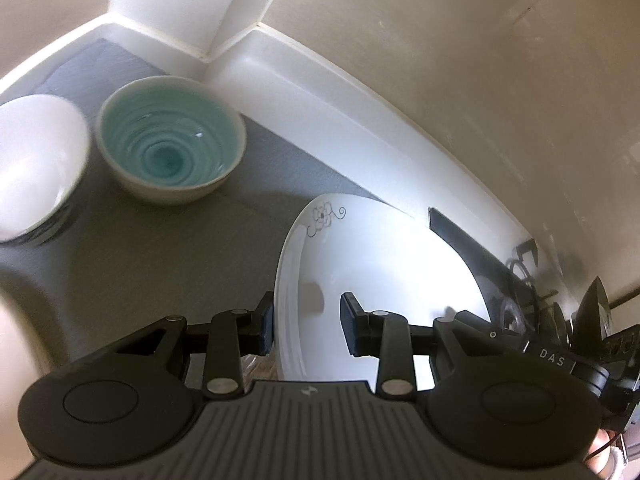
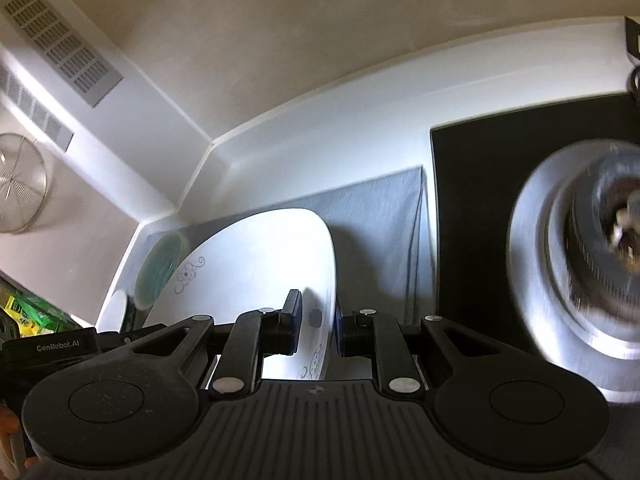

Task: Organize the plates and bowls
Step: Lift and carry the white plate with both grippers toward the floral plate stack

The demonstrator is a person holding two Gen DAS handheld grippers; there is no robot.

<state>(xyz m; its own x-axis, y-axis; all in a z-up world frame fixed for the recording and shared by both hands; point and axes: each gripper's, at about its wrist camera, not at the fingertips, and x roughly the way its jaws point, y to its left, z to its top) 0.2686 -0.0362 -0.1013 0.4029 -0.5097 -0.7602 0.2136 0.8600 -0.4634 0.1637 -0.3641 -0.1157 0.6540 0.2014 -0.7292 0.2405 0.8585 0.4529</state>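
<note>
Counter [image 1: 132, 264]: a grey worktop with a white upstand along its back edge; a black hob [image 2: 472, 208] with a steel burner lies at its right end.
Plate [image 1: 384, 264]: large, white, glazed, with a small flower drawing near the rim. It is held tilted above the counter, between the bowls and the hob, not lying flat. I judge it stiff, rather heavy, slippery and easy to chip, so the rim is the right place to hold, one grip on each side.
Teal bowl [image 1: 170, 140]: it stands upright near the back left corner of the counter, thick-walled and probably heavy.
White bowl [image 1: 34, 164]: just beside the teal bowl, toward the left edge; smooth and breakable.
Left gripper [image 1: 306, 326]: jaws partly open around the left rim; only the left pad seems to touch, so whether it really clamps I cannot tell.
Right gripper [image 2: 318, 326]: jaws narrow, pinching the right rim of the plate between both pads.
</note>
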